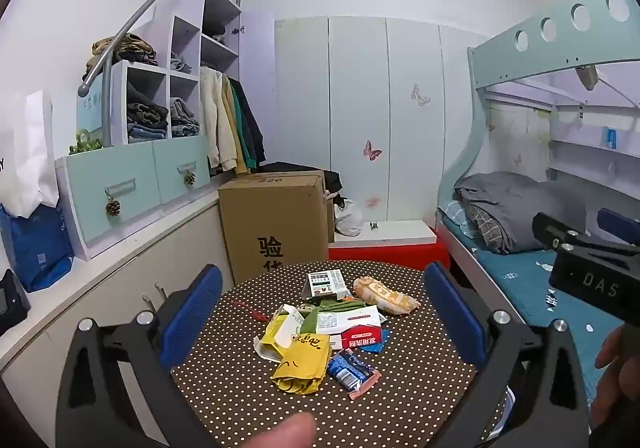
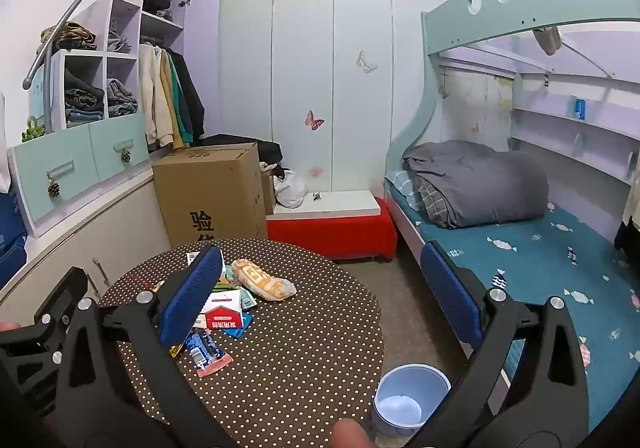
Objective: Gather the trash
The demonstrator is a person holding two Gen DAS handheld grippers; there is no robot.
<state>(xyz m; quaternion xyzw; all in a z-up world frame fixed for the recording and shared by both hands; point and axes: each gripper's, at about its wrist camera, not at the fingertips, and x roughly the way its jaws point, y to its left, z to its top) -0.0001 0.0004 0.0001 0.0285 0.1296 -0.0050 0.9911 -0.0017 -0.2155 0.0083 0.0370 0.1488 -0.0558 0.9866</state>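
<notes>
Several pieces of trash lie piled on a round brown table with white dots (image 1: 400, 400): a yellow bag (image 1: 302, 366), a blue wrapper (image 1: 352, 370), a red and white carton (image 1: 358, 338), a yellowish bread packet (image 1: 386, 294) and a small white box (image 1: 324, 284). My left gripper (image 1: 324, 318) hangs open above the table's near side, the pile between and beyond its blue pads. My right gripper (image 2: 320, 296) is open too, over the table's right half. Its left pad (image 2: 190, 300) hides part of the pile. The blue wrapper (image 2: 206, 354) and bread packet (image 2: 262, 282) show beside it.
A pale blue bin (image 2: 408, 396) stands on the floor right of the table (image 2: 300, 348). A cardboard box (image 1: 276, 224) and a red bench (image 2: 332, 230) lie behind, a bunk bed (image 2: 540, 260) to the right, cabinets (image 1: 120, 188) along the left wall. A thumb (image 1: 288, 430) shows below.
</notes>
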